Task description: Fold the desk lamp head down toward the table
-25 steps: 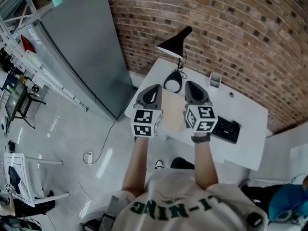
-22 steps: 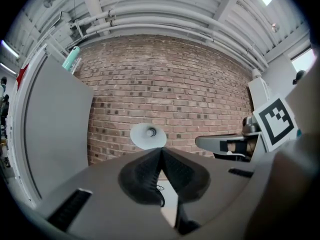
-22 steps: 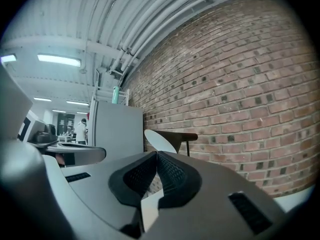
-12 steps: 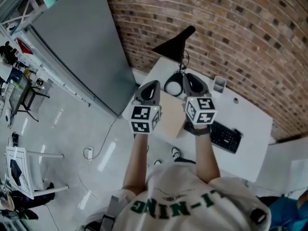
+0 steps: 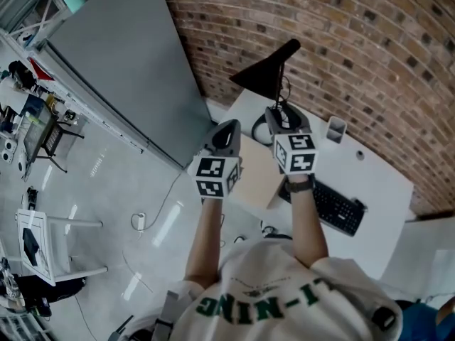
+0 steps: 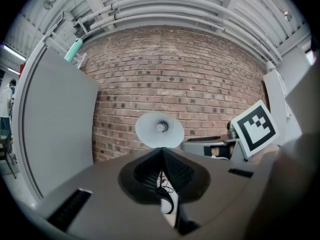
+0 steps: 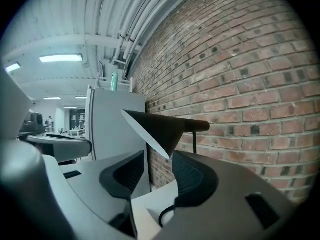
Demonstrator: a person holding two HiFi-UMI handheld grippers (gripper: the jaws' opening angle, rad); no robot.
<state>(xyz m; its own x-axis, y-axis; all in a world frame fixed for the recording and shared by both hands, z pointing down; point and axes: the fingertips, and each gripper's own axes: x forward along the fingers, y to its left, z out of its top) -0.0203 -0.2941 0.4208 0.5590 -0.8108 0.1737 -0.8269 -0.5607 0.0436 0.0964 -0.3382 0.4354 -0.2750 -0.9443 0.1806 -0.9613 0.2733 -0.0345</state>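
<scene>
The black desk lamp stands at the white desk's [image 5: 377,183] far left corner by the brick wall. Its cone head [image 5: 266,77] is raised on a thin arm above the round base [image 5: 261,128]. My right gripper [image 5: 283,114] reaches over the base, just below the head. In the right gripper view the head [image 7: 162,129] hangs beyond the tips, and my right gripper [image 7: 157,171] is opening with nothing pressed between its pads. My left gripper [image 5: 226,135] hovers left of the lamp at the desk's edge. In its own view the left gripper [image 6: 162,156] is shut and empty, facing the lamp's pale inside [image 6: 159,129].
A black keyboard [image 5: 334,208] lies right of my right hand. A tan board [image 5: 256,180] sits between the grippers, and a small cup [image 5: 335,128] stands near the wall. A grey partition [image 5: 121,62] rises left of the desk, with floor and a chair [image 5: 35,240] beyond.
Both grippers have moved forward toward the lamp and the brick wall. The right one has gone from short of the base to over it.
</scene>
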